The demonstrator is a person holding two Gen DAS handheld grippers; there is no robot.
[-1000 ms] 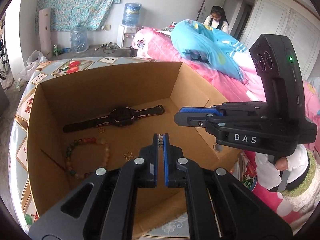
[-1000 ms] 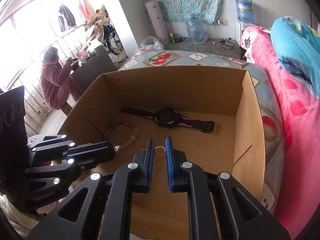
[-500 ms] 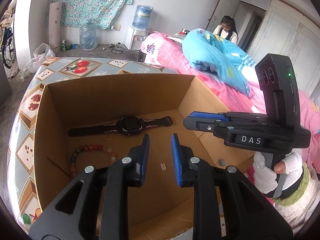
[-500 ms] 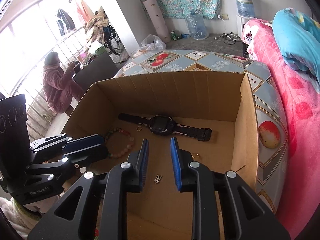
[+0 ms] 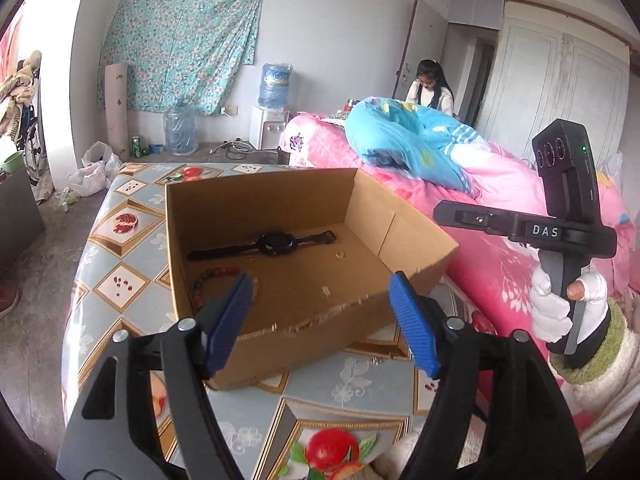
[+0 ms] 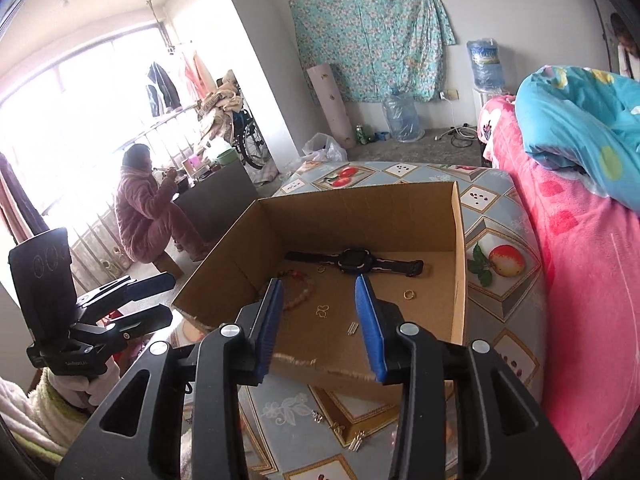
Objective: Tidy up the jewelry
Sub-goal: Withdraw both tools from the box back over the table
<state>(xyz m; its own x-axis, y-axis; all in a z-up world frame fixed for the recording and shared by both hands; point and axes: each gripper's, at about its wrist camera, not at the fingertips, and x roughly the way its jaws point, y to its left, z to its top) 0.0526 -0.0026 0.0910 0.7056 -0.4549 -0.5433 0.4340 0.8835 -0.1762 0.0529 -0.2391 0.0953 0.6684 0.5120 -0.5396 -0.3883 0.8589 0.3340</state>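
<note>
An open cardboard box point(image 5: 200, 216) point(image 6: 459, 264) stands on the patterned table. Inside lie a black watch point(image 5: 276, 243) point(image 6: 354, 260), a bead bracelet point(image 5: 212, 276) point(image 6: 298, 286), a gold ring point(image 5: 340, 255) point(image 6: 409, 294), a small silver clip point(image 5: 326, 290) point(image 6: 352, 328) and a gold clover charm point(image 6: 321, 311). My left gripper point(image 5: 322, 308) is open and empty, above the box's near edge. My right gripper point(image 6: 320, 320) is open and empty, also above the near edge. More small jewelry pieces point(image 6: 356, 442) lie on the table in front of the box.
A pink bed point(image 5: 480, 208) with a blue quilt point(image 5: 408, 140) runs along the table's right side. The table point(image 5: 120, 248) has a fruit-patterned cover. A seated person point(image 6: 148, 216) is at the left, another point(image 5: 430, 88) behind the bed.
Both grippers opened wide and pulled back up out of the box. The silver clip left the left gripper and the gold ring left the right gripper; both now lie on the box floor.
</note>
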